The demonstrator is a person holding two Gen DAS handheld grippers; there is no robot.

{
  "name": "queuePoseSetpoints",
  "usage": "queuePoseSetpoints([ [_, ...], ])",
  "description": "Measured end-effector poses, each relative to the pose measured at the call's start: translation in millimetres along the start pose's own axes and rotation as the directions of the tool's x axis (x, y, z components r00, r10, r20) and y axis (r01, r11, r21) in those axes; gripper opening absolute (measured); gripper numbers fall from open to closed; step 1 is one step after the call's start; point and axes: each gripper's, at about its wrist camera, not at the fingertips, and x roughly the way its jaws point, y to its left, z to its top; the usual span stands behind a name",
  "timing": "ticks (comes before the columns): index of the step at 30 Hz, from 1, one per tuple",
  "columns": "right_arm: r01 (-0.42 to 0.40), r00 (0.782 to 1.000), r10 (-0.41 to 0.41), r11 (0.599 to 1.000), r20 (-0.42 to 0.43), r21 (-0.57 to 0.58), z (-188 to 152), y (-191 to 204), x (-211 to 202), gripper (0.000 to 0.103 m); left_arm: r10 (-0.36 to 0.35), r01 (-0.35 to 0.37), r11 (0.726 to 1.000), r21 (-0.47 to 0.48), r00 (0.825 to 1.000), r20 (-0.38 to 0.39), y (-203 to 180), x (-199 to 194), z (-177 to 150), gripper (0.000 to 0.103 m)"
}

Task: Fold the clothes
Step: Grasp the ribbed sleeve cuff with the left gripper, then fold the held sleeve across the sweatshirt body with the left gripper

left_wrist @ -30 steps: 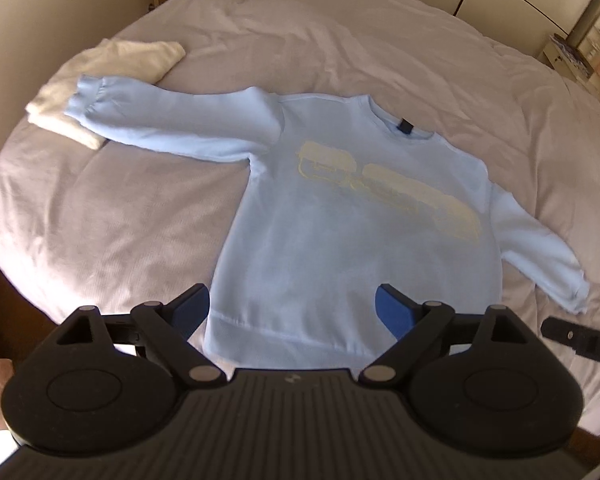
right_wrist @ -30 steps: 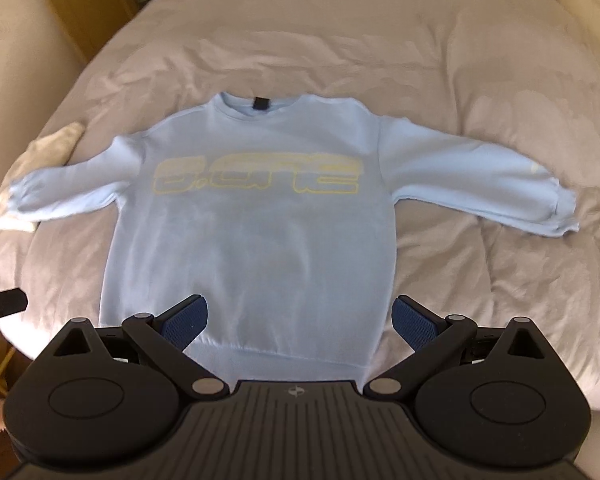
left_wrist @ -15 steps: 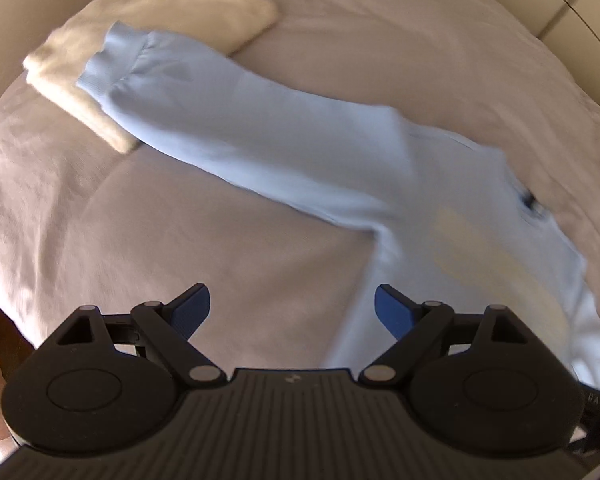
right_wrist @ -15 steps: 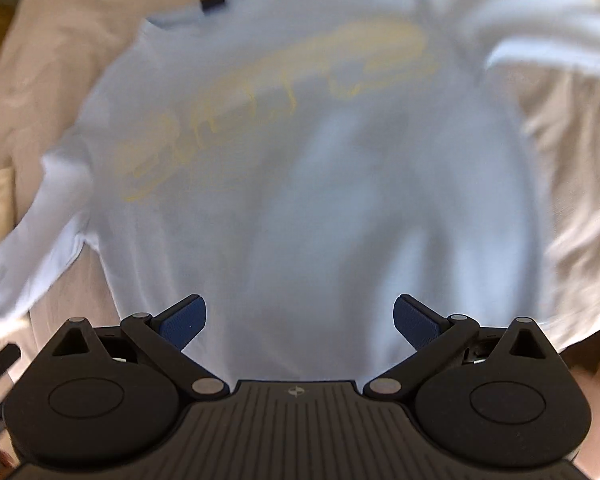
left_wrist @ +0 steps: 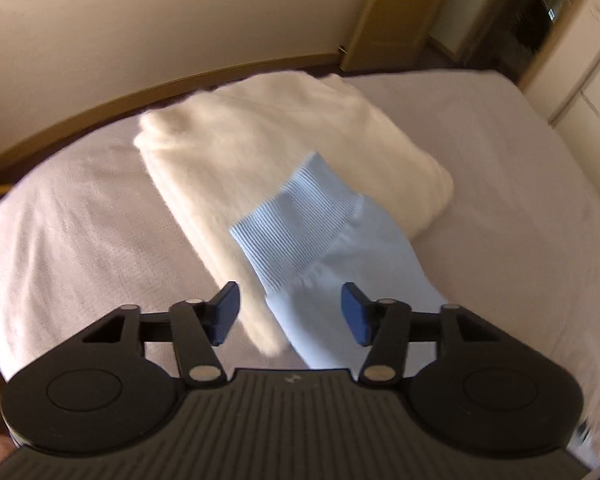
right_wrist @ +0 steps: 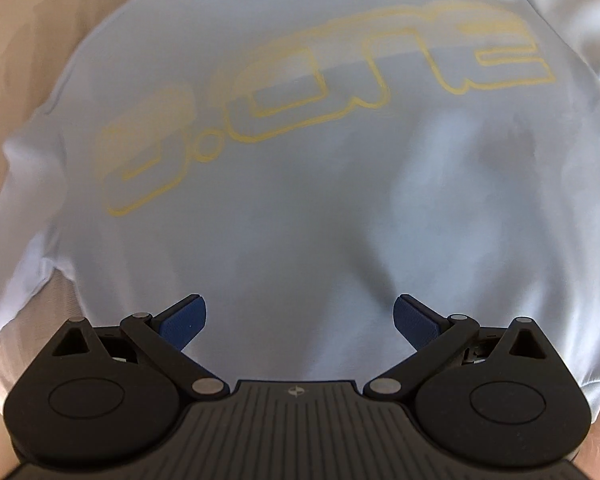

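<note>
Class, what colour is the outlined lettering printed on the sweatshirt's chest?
Pale yellow outlines on the light blue sweatshirt; the lettering shows best in the right wrist view.

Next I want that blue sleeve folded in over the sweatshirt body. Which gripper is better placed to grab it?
Left. The left gripper is open with the sleeve's ribbed cuff just ahead between its fingers, lying on the cream folded garment. The right gripper is open over the sweatshirt body, no cuff in view.

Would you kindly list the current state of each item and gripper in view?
Left gripper: open, empty, its fingers either side of the sleeve.
Right gripper: open, empty, over the sweatshirt's front.
Light blue sweatshirt: unfolded, spread flat, print up.
Sleeve cuff: lying on the cream garment.
Cream garment: folded, on the bed.
</note>
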Motion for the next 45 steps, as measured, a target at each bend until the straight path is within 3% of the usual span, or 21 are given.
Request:
queuePoseSetpoints([
  [3, 0.016, 1.0, -0.016, 1.0, -0.006, 0.01, -1, -7, 4, 0.103, -0.014, 0.014, 0.998, -0.059, 1.0, -0.015, 6, 16, 0, 0.03],
  [6, 0.032, 0.999, -0.031, 0.999, -0.012, 0.019, -1, -13, 9, 0.103, -0.031, 0.028, 0.993, -0.115, 0.999, -0.031, 12, 32, -1, 0.029],
  [9, 0.03, 0.999, -0.03, 0.999, -0.012, 0.017, -3, -19, 12, 0.103, -0.064, 0.064, 0.988, -0.141, 0.998, 0.006, 10, 28, -2, 0.014],
  [12, 0.023, 1.0, -0.023, 1.0, -0.009, 0.01, -7, -26, 13, 0.103, -0.13, 0.133, 0.991, -0.031, 0.988, 0.08, -15, -2, -9, 0.009],
  [14, 0.015, 1.0, -0.015, 1.0, -0.001, 0.008, -10, -33, 11, 0.103, -0.233, 0.223, 0.97, 0.093, 0.966, 0.11, -46, -30, -20, 0.009],
  [16, 0.007, 1.0, -0.007, 1.0, 0.015, 0.009, -13, -42, 7, 0.103, -0.395, 0.38, 0.91, 0.168, 0.917, 0.062, -83, -53, -41, 0.009],
  [18, 0.006, 0.999, -0.007, 1.0, 0.048, 0.015, -15, -56, 0, 0.103, -0.535, 0.525, 0.818, 0.236, 0.845, -0.023, -126, -72, -70, 0.009],
  [19, 0.005, 0.998, -0.006, 1.0, 0.064, 0.018, -17, -62, -3, 0.103, -0.598, 0.595, 0.76, 0.262, 0.798, -0.079, -149, -80, -87, 0.009],
  [20, 0.004, 0.997, -0.006, 1.0, 0.081, 0.022, -18, -69, -7, 0.103, -0.655, 0.669, 0.693, 0.27, 0.74, -0.153, -173, -84, -108, 0.01],
  [22, -0.006, 0.993, 0.002, 0.999, 0.12, 0.037, -21, -84, -14, 0.103, -0.708, 0.77, 0.578, 0.269, 0.637, -0.305, -215, -86, -153, 0.026],
  [23, -0.011, 0.99, 0.005, 0.999, 0.14, 0.045, -22, -91, -17, 0.103, -0.691, 0.78, 0.559, 0.283, 0.626, -0.361, -233, -83, -179, 0.028],
  [26, -0.025, 0.979, 0.008, 0.996, 0.203, 0.082, -25, -118, -26, 0.103, -0.604, 0.759, 0.565, 0.323, 0.647, -0.465, -257, -74, -232, 0.026],
  [30, -0.082, 0.961, 0.047, 0.99, 0.272, 0.119, -32, -139, -35, 0.101, -0.521, 0.705, 0.616, 0.351, 0.699, -0.49, -242, -65, -249, 0.026],
  [32, -0.123, 0.949, 0.083, 0.986, 0.305, 0.116, -35, -148, -37, 0.094, -0.471, 0.656, 0.651, 0.382, 0.744, -0.475, -228, -59, -242, 0.026],
  [34, -0.199, 0.932, 0.155, 0.974, 0.327, 0.107, -35, -149, -35, 0.076, -0.424, 0.601, 0.682, 0.417, 0.789, -0.444, -217, -54, -232, 0.026],
  [35, -0.241, 0.923, 0.194, 0.965, 0.333, 0.103, -33, -148, -34, 0.072, -0.401, 0.573, 0.695, 0.435, 0.811, -0.426, -211, -52, -227, 0.026],
  [36, -0.283, 0.911, 0.234, 0.954, 0.34, 0.1, -31, -147, -33, 0.065, -0.378, 0.543, 0.708, 0.452, 0.831, -0.407, -206, -50, -223, 0.026],
  [38, -0.388, 0.875, 0.333, 0.917, 0.351, 0.096, -22, -145, -28, 0.062, -0.337, 0.49, 0.728, 0.48, 0.865, -0.372, -197, -45, -214, 0.026],
  [42, -0.558, 0.791, 0.484, 0.822, 0.374, 0.116, 19, -111, -14, 0.062, -0.323, 0.46, 0.74, 0.491, 0.883, -0.341, -197, -36, -200, 0.028],
  [44, -0.588, 0.774, 0.511, 0.799, 0.374, 0.127, 33, -100, -1, 0.059, -0.317, 0.451, 0.742, 0.496, 0.888, -0.333, -195, -34, -195, 0.028],
  [45, -0.603, 0.765, 0.524, 0.786, 0.374, 0.132, 39, -94, 5, 0.051, -0.316, 0.449, 0.742, 0.497, 0.889, -0.331, -193, -34, -194, 0.029],
])
